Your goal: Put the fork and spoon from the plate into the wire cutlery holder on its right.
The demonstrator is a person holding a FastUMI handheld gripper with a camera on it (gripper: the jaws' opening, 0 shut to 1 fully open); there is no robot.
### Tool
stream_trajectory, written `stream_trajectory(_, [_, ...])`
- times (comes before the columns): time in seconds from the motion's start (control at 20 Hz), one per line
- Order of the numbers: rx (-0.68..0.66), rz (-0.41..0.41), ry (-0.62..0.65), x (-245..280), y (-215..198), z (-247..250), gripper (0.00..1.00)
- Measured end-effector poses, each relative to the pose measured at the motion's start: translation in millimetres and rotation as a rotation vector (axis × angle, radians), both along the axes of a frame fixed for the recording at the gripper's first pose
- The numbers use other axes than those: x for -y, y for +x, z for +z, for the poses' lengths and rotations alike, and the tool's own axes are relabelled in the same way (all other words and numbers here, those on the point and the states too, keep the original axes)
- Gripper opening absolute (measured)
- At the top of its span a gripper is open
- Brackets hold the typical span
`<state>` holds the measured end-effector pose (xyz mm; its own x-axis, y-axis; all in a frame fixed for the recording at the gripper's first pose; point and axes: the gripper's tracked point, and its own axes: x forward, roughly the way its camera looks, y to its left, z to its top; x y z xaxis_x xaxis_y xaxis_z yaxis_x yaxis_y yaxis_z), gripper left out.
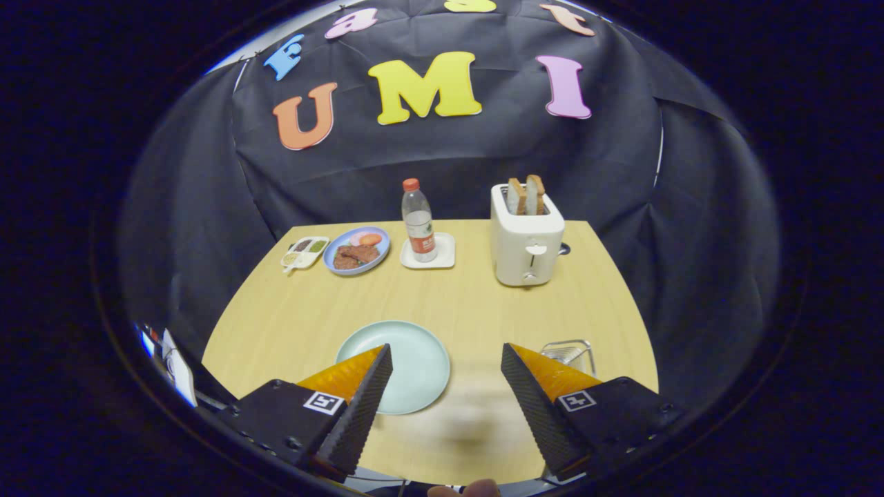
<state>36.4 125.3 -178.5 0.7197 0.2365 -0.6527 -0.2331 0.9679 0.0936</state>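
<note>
A pale green plate (407, 355) lies on the wooden table (442, 297), just ahead of my left finger, which covers its near left rim. The bare part of the plate carries no cutlery that I can make out. A wire cutlery holder (570, 352) stands to the plate's right, partly hidden behind my right finger. What it holds is too small to tell. My gripper (447, 355) hangs above the table's near edge, open, with nothing between its fingers.
A white toaster (526, 238) with two bread slices stands at the back right. A water bottle (418, 221) on a white coaster, a blue plate of food (357, 250) and a small sauce dish (304, 252) line the far edge. A fingertip (464, 490) shows below the fingers.
</note>
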Motion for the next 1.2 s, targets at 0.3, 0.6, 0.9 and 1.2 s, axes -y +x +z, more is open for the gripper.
stream_trajectory(0.3, [-0.036, -0.004, -0.005, -54, -17, -43, 0.96])
stream_trajectory(0.6, [-0.081, 0.027, -0.082, -94, -23, -97, 0.96])
stream_trajectory(0.9, [-0.14, 0.038, -0.134, -109, -24, -142, 0.95])
stream_trajectory(1.2, [-0.207, 0.057, -0.157, -117, -21, -176, 0.59])
